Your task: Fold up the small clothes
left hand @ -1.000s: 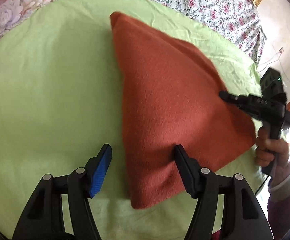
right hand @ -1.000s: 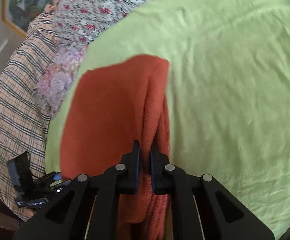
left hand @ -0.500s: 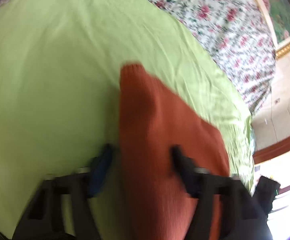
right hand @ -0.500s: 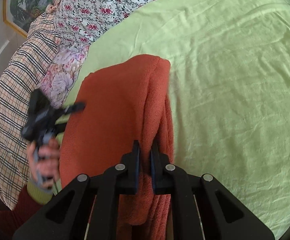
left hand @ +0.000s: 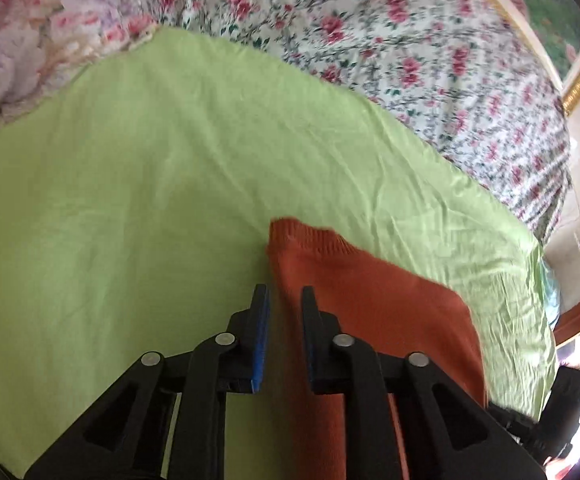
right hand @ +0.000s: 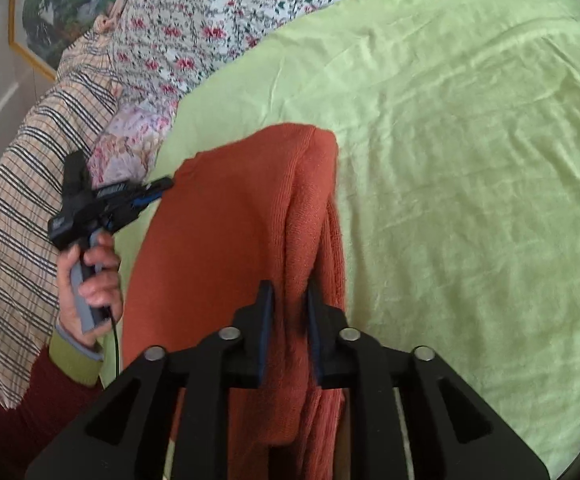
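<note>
A rust-orange knit garment (left hand: pixel 370 308) lies on a light green sheet (left hand: pixel 150 184). In the left wrist view my left gripper (left hand: pixel 284 296) is shut on the garment's left edge near its ribbed corner. In the right wrist view my right gripper (right hand: pixel 288 292) is shut on a bunched fold of the same garment (right hand: pixel 226 232), which drapes down between and below the fingers. My left gripper also shows in the right wrist view (right hand: pixel 158 188), its tip at the garment's far left edge, held by a hand (right hand: pixel 90 272).
A floral quilt (left hand: pixel 390 40) lies beyond the green sheet, and a plaid blanket (right hand: pixel 18 184) lies at the left in the right wrist view. A framed picture (right hand: pixel 46 16) hangs on the wall. The green sheet (right hand: pixel 470 160) stretches wide to the right.
My left gripper was open over the garment; it moved along the garment's left edge and closed on it. My right gripper kept its hold on the fold.
</note>
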Available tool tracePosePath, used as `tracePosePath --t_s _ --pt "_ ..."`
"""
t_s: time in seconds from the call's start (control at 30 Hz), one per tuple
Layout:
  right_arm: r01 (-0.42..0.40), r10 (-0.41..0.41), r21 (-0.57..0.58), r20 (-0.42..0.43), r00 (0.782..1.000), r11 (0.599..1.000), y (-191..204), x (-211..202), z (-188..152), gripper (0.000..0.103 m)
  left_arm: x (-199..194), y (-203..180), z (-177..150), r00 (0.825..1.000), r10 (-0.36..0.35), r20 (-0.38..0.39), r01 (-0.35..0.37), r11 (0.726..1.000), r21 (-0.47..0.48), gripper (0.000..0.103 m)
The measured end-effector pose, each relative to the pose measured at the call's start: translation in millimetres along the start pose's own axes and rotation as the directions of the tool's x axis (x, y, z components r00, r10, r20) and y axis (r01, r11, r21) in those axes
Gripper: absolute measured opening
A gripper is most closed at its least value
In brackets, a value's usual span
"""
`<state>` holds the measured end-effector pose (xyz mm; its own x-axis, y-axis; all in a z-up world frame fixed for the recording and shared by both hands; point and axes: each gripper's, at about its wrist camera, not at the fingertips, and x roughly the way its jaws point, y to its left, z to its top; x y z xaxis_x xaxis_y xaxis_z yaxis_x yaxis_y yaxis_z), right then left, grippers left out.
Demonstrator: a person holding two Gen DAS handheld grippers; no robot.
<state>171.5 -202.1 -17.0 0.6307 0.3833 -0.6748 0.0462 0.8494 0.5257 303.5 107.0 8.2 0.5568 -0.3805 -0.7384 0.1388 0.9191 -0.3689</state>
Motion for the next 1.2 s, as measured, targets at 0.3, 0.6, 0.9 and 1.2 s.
tracePosePath --t_s 0.3,0.6,0.9,1.2 --pt "-0.025 0.025 -0.025 0.004 1.000 0.999 12.9 -36.0 -38.2 0.021 -69.8 -30.3 -117.8 0.999 -0.031 -0.016 0.032 0.996 0.089 0.063" --pt "0.035 -0.030 -0.119 0.048 0.998 0.992 37.4 -56.7 -53.4 0.006 -56.4 -42.2 -171.6 0.993 0.071 -0.099 -0.054 0.986 0.160 0.066" --pt "0.092 -0.090 -0.057 0.035 0.995 0.994 15.1 -51.8 -60.2 0.005 -75.3 -40.2 -176.5 0.990 0.126 -0.054 -0.114 0.975 0.190 0.065" --pt "0.029 -0.019 -0.121 0.083 0.996 0.992 47.6 -30.9 0.1 0.049 -92.0 -70.2 -180.0 0.995 -0.099 -0.029 0.103 0.965 0.241 0.062"
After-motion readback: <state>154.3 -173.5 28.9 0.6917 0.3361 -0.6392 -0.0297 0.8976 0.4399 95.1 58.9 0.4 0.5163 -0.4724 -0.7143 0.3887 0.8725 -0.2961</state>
